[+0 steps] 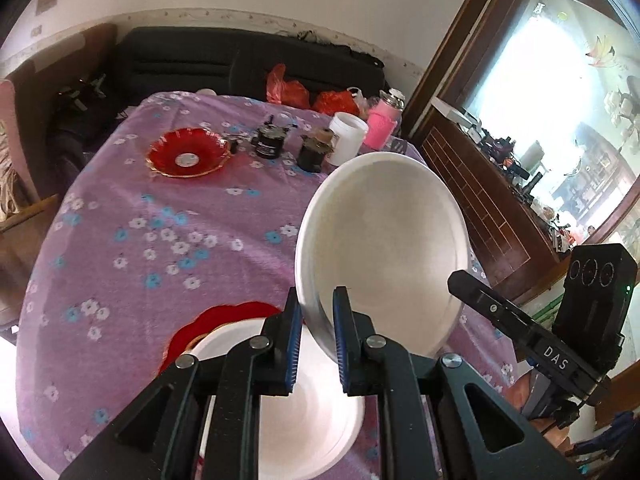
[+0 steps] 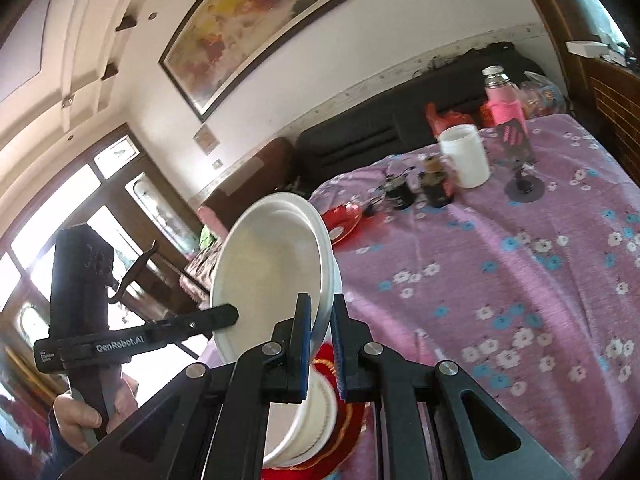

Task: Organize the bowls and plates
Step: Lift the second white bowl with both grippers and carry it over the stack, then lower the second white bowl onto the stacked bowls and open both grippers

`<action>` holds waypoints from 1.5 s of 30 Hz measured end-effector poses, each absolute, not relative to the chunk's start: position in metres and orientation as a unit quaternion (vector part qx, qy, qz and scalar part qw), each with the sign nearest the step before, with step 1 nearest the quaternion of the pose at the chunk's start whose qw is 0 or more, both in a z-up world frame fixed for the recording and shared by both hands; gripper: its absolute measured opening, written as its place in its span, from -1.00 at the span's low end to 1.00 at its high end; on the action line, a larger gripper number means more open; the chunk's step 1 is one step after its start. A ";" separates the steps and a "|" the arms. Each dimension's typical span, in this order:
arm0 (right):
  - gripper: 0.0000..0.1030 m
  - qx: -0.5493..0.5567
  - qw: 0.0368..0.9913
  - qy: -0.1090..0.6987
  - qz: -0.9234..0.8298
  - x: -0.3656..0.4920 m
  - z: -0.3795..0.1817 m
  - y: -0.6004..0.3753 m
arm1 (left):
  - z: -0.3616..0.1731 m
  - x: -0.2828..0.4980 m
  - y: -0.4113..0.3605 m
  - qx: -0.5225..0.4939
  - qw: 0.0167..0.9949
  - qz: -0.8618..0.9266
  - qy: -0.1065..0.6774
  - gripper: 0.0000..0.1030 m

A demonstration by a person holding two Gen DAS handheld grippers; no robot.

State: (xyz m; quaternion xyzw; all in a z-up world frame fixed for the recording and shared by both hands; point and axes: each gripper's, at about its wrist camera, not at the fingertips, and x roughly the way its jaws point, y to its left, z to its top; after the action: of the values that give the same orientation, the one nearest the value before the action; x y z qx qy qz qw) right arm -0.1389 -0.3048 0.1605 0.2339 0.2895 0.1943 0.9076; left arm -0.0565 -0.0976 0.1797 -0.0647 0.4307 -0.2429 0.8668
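Observation:
A white bowl point(image 1: 384, 236) is held tilted above the table by both grippers at opposite rims. My left gripper point(image 1: 318, 304) is shut on its near rim. My right gripper point(image 2: 321, 312) is shut on the opposite rim of the same white bowl point(image 2: 272, 264); in the left wrist view its finger point(image 1: 480, 300) shows at the bowl's right edge. Below, a white plate point(image 1: 312, 416) lies on a red scalloped plate point(image 1: 224, 320), also seen in the right wrist view point(image 2: 340, 432). A second red plate point(image 1: 186, 152) sits farther back on the table.
The table has a purple flowered cloth point(image 1: 160, 240). At the back stand two dark jars point(image 1: 270, 140), a white cup point(image 1: 346, 136), a pink flask point(image 1: 382, 120) and red bags point(image 1: 288, 88). A black sofa point(image 1: 240, 60) is behind; a wooden cabinet point(image 1: 480, 184) is right.

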 end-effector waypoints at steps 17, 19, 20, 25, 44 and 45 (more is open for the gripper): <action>-0.78 0.219 0.887 0.330 0.236 -0.171 0.114 -0.243 | 0.129 -0.131 -0.033 -0.072 0.890 -0.212 0.399 -0.69; -0.78 0.217 0.884 0.340 0.237 -0.170 0.107 -0.237 | 0.126 -0.135 -0.032 -0.063 0.893 -0.206 0.396 -0.69; -0.78 0.215 0.883 0.343 0.237 -0.170 0.104 -0.235 | 0.123 -0.137 -0.030 -0.060 0.894 -0.203 0.394 -0.69; -0.78 0.209 0.881 0.351 0.239 -0.170 0.101 -0.228 | 0.114 -0.138 -0.027 -0.054 0.895 -0.196 0.398 -0.63; -0.78 0.196 0.878 0.373 0.226 -0.165 0.085 -0.218 | 0.089 -0.133 -0.030 -0.029 0.901 -0.169 0.397 -0.62; -0.78 0.196 0.878 0.373 0.226 -0.165 0.084 -0.218 | 0.088 -0.133 -0.030 -0.028 0.901 -0.169 0.398 -0.62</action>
State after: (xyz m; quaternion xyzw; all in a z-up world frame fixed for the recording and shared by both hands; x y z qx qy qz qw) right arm -0.1649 -0.2180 0.0844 0.1962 0.3734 0.2263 0.8780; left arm -0.1329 -0.0298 0.0881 -0.0282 0.3979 -0.1686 0.9014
